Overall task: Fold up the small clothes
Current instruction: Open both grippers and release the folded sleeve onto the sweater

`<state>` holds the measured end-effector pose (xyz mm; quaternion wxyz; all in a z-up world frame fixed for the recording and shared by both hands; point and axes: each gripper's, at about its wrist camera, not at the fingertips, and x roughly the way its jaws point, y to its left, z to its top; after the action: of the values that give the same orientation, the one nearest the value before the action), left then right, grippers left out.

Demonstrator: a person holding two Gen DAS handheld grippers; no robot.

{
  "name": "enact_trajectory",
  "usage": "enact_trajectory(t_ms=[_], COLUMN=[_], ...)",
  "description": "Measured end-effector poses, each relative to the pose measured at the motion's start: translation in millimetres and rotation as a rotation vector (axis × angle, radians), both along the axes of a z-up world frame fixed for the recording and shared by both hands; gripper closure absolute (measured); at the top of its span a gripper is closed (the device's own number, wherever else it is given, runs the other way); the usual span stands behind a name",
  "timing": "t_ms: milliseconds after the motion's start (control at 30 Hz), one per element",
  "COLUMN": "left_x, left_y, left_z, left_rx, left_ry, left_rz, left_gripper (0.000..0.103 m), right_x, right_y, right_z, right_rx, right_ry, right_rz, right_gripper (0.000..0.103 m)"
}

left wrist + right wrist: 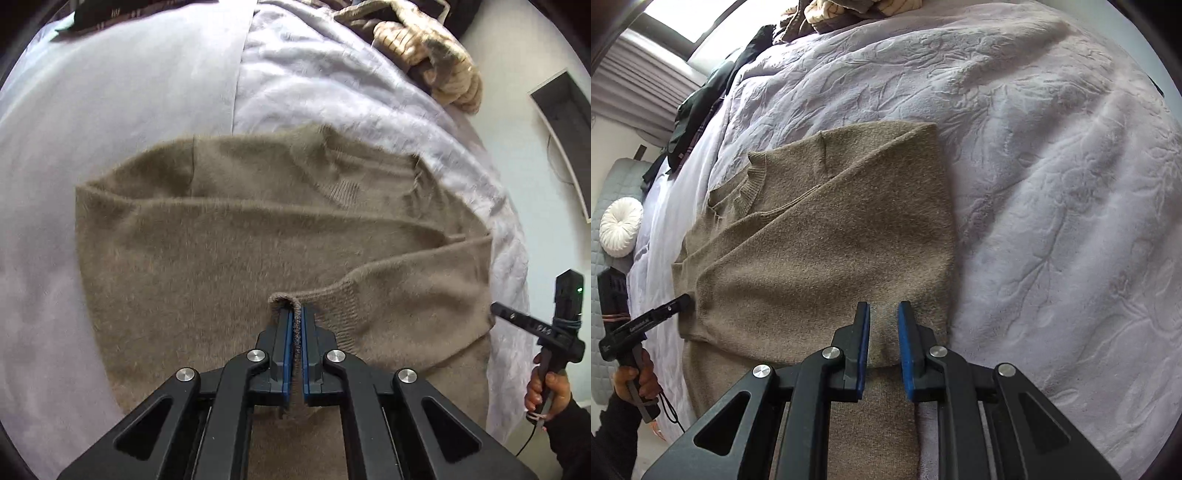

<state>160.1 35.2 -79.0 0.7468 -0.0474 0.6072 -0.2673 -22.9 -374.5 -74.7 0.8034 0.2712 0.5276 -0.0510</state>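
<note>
Now left tool (297, 314) pinches sweater (229, 236) cuff; right tool (883, 314) gapes, collar pointing away.

Sweater (820, 243) lies flat on the blanket (1052, 166), both sleeves crossed over its body. Left gripper (296, 314) at one sleeve cuff (284, 299); right gripper (883, 314) over the sweater's opposite edge. Clothes pile (424, 48) beyond the sweater's collar end.

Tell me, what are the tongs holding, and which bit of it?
The left tongs are shut on the brown sweater, pinching the ribbed cuff at the end of its sleeve. The right tongs are open above the sweater and hold nothing.
</note>
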Motion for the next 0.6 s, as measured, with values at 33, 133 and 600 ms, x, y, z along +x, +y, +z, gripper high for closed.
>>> enact_trajectory(t_ms=[33, 133, 600], left_x=[1.0, 7.4, -7.4], left_y=[1.8, 7.2, 27.6], left_z=[4.3, -1.7, 18.8], left_rx=[0.0, 0.053, 0.245], left_ry=[-0.026, -0.043, -0.112], left_rz=[0.006, 0.017, 0.077], left_gripper=[0.098, 0.098, 0.098], right_x=[1.3, 5.2, -4.5], right_y=[0.4, -0.3, -1.0], right_z=[-0.4, -6.5, 1.1], right_rx=[-0.007, -0.023, -0.051], right_ry=[0.003, 0.022, 0.037], right_rz=[0.003, 0.004, 0.015], right_gripper=[0.085, 0.085, 0.087])
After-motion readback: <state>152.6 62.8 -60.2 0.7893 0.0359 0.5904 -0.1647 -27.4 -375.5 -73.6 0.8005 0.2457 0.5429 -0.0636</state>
